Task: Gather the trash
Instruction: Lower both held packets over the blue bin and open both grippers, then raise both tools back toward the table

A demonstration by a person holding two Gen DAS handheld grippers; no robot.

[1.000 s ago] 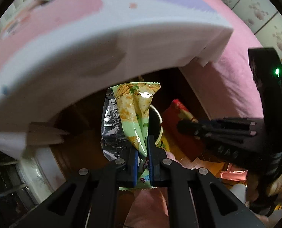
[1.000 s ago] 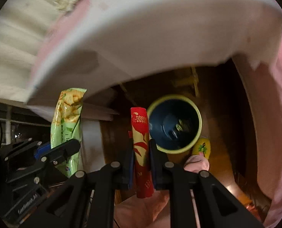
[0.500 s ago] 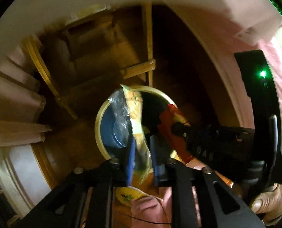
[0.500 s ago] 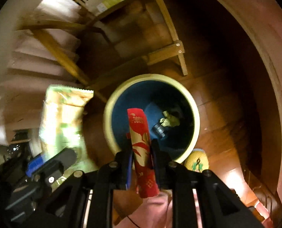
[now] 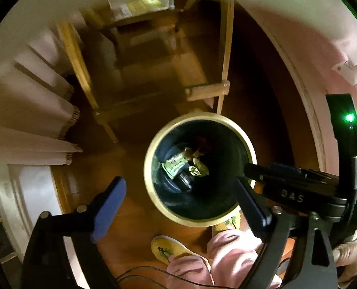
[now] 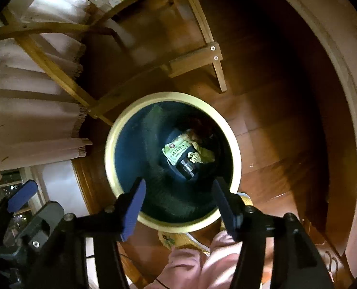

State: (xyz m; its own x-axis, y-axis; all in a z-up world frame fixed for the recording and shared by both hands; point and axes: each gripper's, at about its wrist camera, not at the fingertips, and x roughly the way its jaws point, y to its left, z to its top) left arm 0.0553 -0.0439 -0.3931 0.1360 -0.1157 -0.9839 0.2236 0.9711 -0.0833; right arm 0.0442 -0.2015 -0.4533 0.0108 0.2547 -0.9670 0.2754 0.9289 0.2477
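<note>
A round bin with a cream rim and dark blue inside stands on the wooden floor; it also shows in the right wrist view. At its bottom lie a green wrapper and other crumpled trash. My left gripper is open and empty above the bin's near rim. My right gripper is open and empty above the bin; it also shows at the right of the left wrist view. The left gripper shows at the lower left of the right wrist view.
A wooden folding table frame stands just beyond the bin, with a white fringed cloth hanging at left. A pink bed edge curves along the right. The person's yellow slippers and pink trouser legs are below the bin.
Both grippers have opened over the bin. The green wrapper and the red wrapper have left the jaws; the green one lies in the bin. The views have moved closer over the bin.
</note>
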